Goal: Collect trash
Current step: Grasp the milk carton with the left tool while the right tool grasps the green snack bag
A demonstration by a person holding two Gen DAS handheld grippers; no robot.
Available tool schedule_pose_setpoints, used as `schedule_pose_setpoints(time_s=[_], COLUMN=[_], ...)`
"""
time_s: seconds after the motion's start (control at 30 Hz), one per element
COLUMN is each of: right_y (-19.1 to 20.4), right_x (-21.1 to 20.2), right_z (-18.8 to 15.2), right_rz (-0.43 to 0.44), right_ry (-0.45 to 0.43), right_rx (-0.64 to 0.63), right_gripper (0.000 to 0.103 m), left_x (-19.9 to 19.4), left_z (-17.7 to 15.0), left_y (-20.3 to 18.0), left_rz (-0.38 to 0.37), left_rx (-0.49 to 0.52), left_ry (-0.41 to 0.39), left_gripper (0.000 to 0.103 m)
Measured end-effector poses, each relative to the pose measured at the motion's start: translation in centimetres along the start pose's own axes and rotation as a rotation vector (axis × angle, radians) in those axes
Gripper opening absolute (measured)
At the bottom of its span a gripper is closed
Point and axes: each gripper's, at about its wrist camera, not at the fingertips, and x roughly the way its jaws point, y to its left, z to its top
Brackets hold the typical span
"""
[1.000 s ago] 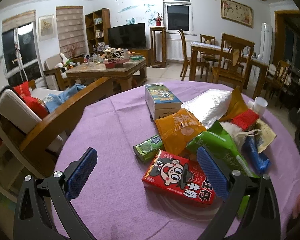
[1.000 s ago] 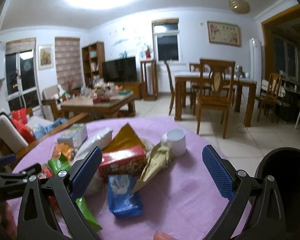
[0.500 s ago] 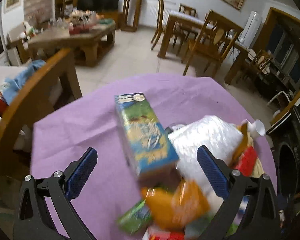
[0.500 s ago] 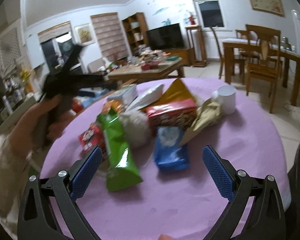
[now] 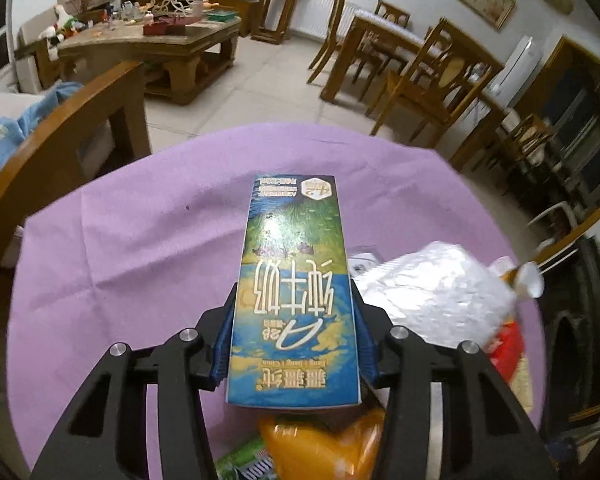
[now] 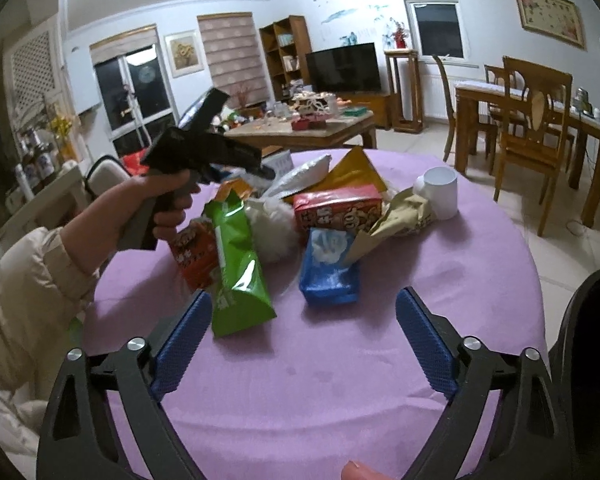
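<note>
A blue and green milk carton [image 5: 294,248] lies on the purple tablecloth [image 5: 140,248] at the far side of a pile of wrappers. My left gripper [image 5: 293,332] is closing on the carton's near end, a blue pad against each long side. The right wrist view shows a hand holding that gripper [image 6: 204,152] above the pile. My right gripper [image 6: 304,332] hangs low over the near cloth; its jaws are closing slightly with nothing between them. A green bag [image 6: 238,264] lies just past its left finger, a blue tissue pack [image 6: 328,264] straight ahead.
The pile also holds a red box [image 6: 336,206], a silver bag [image 5: 432,288], an orange bag [image 5: 320,448], a tan wrapper [image 6: 396,216] and a white cup [image 6: 440,192]. A black bin [image 6: 588,340] stands at the table's right edge. A wooden chair back [image 5: 80,152] is at the left.
My left gripper moved forward over the pile to the milk carton and its jaws closed in on it. My right gripper swung left and its jaws narrowed a little.
</note>
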Motion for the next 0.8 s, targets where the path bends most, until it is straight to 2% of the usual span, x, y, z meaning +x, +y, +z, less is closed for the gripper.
schedule_pose_setpoints(time_s=[0.17,0.33,0.4,0.53,0.6,0.67,0.8], right_y=[0.9,2.9,4.5,7.0,7.5,7.6,6.8], right_x=[1.1,3.2,4.4,7.7,10.0,11.9,13.3], right_z=[0.1,1.8,2.8,4.4,4.7,4.5,4.0], right_rz=[0.015,0.044,0.071,0.064,0.025,-0.028,0.029], right_ry=[0.015,0.035,0.048,0.108,0.163,0.217,0.255], right_rx=[-0.010,-0.050,-0.078,-0.150,-0.168,-0.185,-0.108], right_gripper=[0.077,0.068,0.067,0.067,0.067,0.055,0.046], left_x=[-3.4,-7.2,-8.8,-11.2,-12.2,-12.7,-13.9], left_z=[-1.8,-3.7,-4.6,-6.0,-7.0,-7.6,-9.1], left_y=[1.1,2.5,3.0,3.5,3.9,4.0,4.2], left_rz=[-0.077,-0.140,-0.152,-0.162,-0.165,-0.172,-0.173], left_rx=[-0.006,-0.023,-0.021,-0.008,-0.005,-0.002,0.028], left_ry=[-0.075,-0.147,-0.170,-0.219,-0.242,-0.254,-0.293], left_gripper=[0.048,0.048,0.048,0.048,0.048,0.048,0.048])
